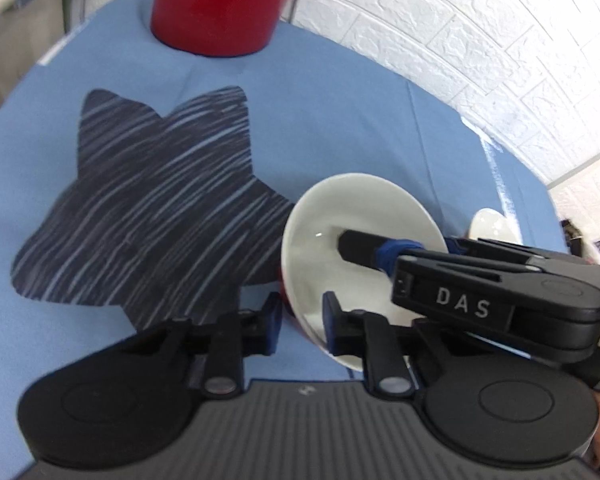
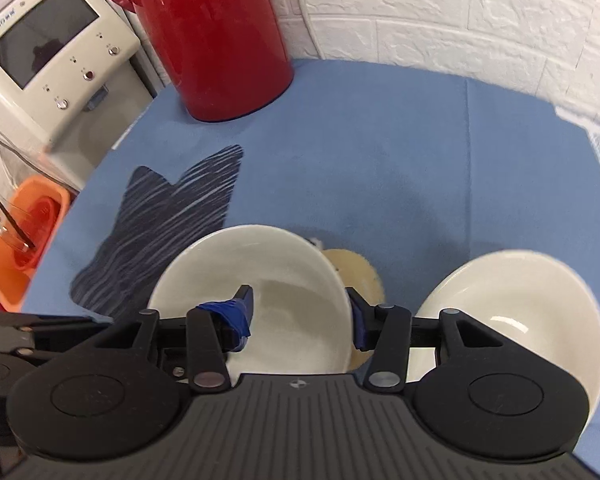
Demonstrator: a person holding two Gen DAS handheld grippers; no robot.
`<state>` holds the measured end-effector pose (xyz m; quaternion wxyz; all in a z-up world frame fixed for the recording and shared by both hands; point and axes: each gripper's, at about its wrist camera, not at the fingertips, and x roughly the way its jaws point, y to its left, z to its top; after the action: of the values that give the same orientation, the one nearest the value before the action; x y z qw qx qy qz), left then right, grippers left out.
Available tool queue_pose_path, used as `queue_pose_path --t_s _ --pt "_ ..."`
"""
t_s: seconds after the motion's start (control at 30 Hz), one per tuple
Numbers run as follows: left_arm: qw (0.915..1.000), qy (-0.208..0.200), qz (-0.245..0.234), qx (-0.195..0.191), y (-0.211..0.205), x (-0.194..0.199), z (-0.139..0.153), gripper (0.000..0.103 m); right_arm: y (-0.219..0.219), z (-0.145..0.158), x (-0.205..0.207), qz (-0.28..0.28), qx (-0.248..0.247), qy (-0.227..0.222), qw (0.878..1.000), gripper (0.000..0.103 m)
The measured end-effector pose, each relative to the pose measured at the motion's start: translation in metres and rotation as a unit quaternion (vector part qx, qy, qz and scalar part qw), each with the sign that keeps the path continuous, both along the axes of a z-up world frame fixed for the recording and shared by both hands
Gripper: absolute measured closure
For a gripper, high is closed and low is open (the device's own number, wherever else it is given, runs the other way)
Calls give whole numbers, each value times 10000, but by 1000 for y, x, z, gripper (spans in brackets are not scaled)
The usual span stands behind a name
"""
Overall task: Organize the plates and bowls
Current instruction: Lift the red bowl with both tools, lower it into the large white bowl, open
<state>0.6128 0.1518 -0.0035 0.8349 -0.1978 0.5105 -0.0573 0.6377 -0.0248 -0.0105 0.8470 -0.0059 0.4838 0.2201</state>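
Bowl (image 2: 276,280), white, sits on blue cloth (image 2: 380,160) beside a second bowl (image 2: 520,304). Left tongs (image 1: 300,320) straddle its rim, open; right tongs (image 2: 300,312) span it, open.

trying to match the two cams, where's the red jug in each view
Left wrist: red jug at top centre, its upper part cut off, standing on the blue tablecloth.
Right wrist: red jug at upper left, handle visible, beside the white brick wall.
Shared landmark: the dark striped star-shaped mat lies in front of the jug.
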Motion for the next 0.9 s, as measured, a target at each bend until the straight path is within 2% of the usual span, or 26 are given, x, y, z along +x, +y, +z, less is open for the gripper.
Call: queue_pose_path --t_s 0.03,0.17,0.27,0.33,0.53,0.63,0.77,0.9 --pt "10000 -22 65 2 1 -1 1 93 0 0 -2 54 24 -81 9999 76" --pt "9997 -40 85 -229 10 -9 7 93 -8 -1 -9 -19 233 -64 9997 86" --pt "10000 -69 -7 -5 5 -21 20 94 -10 1 -18 -63 290 5 9996 85" --pt "9999 -50 -67 81 3 -30 26 94 -14 3 -25 -191 509 160 9984 85" --pt "9998 -94 -179 74 -7 -69 44 95 -21 8 -59 -406 739 381 9957 83" --pt "9992 -140 -369 18 -23 -93 58 95 -30 18 -82 -399 705 426 9958 82" --pt "9968 -272 -757 10 -64 -140 76 95 -53 42 -125 -506 619 207 9966 80" --pt "9930 -271 -1147 -101 -105 -197 83 95 -89 64 -183 -792 518 -30 9955 79"
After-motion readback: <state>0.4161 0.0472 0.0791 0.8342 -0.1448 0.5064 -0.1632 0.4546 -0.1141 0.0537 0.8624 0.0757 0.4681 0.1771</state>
